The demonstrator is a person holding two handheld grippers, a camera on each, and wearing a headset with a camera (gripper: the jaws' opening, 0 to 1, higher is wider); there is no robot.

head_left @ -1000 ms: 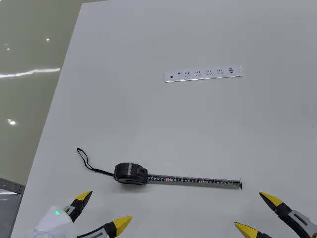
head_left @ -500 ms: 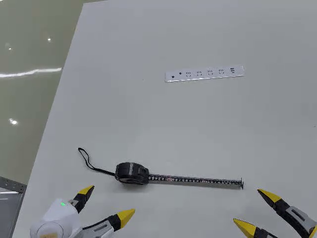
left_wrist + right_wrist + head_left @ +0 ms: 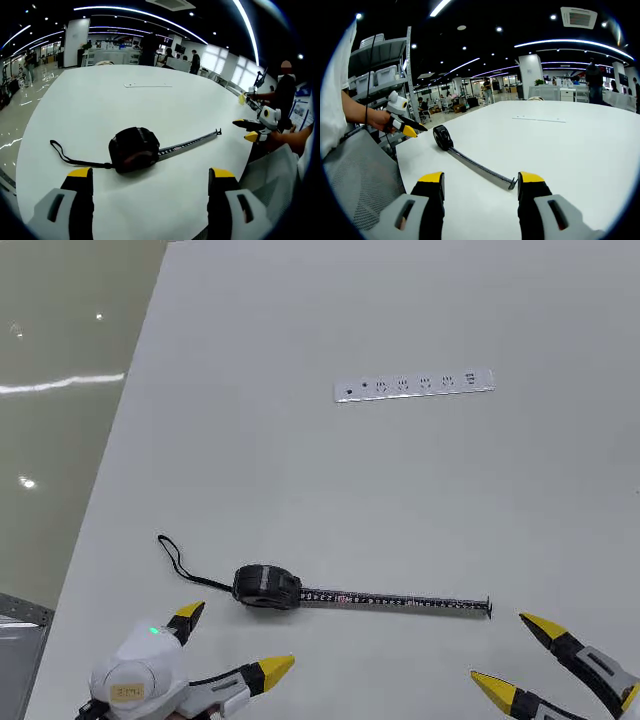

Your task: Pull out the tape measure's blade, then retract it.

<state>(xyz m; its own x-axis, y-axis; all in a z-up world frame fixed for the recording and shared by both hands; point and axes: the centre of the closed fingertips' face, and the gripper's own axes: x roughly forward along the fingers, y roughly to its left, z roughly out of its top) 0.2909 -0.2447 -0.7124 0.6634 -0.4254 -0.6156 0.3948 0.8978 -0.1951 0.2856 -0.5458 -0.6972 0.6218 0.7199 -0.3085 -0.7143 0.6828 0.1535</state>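
Left gripper (image 3: 235,638) has edged nearer the tape measure (image 3: 267,586) lying at the table's (image 3: 400,490) near edge, jaws wide apart, empty. Right gripper (image 3: 507,650), equally spread and empty, hovers near the extended blade's (image 3: 400,601) right tip.

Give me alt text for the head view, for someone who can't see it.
A black tape measure lies on a white table, its blade pulled out to the right. The open left claw and open right claw hover near its two ends, touching nothing; a power strip lies farther back.
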